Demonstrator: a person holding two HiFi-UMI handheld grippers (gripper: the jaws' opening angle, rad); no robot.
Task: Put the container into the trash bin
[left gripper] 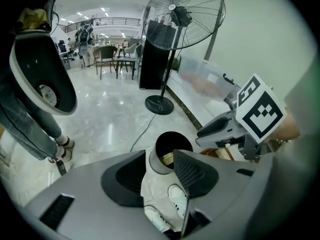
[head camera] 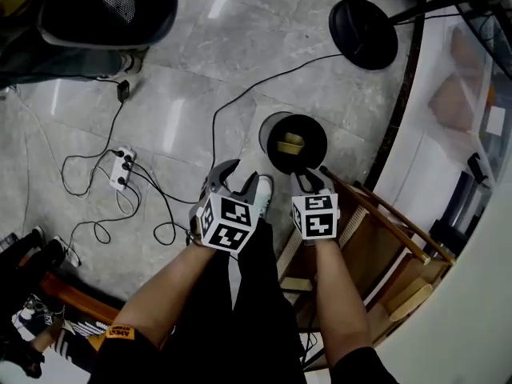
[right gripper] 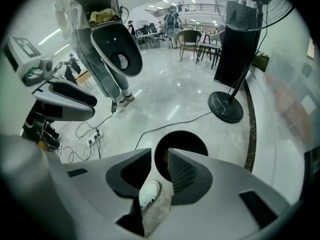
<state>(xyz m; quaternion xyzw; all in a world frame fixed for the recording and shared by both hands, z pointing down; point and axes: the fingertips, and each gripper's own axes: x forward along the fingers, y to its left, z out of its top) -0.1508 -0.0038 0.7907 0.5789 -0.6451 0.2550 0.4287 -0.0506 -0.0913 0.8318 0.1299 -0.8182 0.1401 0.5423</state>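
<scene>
Looking straight down in the head view, both grippers sit side by side at the middle of the frame, right above the person's legs. The left gripper (head camera: 234, 178) has its jaws spread and nothing is between them. In its own view you just see the floor, a white sneaker (head camera: 263, 190) and the bin through the gap. Same deal with the right gripper (head camera: 312, 178): its jaws are apart and pinching nothing, and the bin's dark opening shows right past the tips.

The trash bin (head camera: 270, 130) is a round dark one with a grey wall. It stands on the grey stone-look floor (head camera: 200, 54) just above the grippers in the head view, a bit closer to the right one. The container (head camera: 290, 143) is already inside it. It's a yellowish piece lying down in the dark interior, left of center, and neither gripper is touching it. The left gripper view catches a sliver of that yellow inside the rim too.

Other stuff around:
- A black round fan base (head camera: 363, 32) sits at upper right, with its cable running down across the floor past the bin.
- A white power strip (head camera: 122, 169) is at the left with a mess of black cords looping round it.
- A wooden frame (head camera: 384, 214) is at lower right, just beside the right forearm.
- A person in jeans (left gripper: 30, 129) stands at the left edge of the left gripper view.
</scene>
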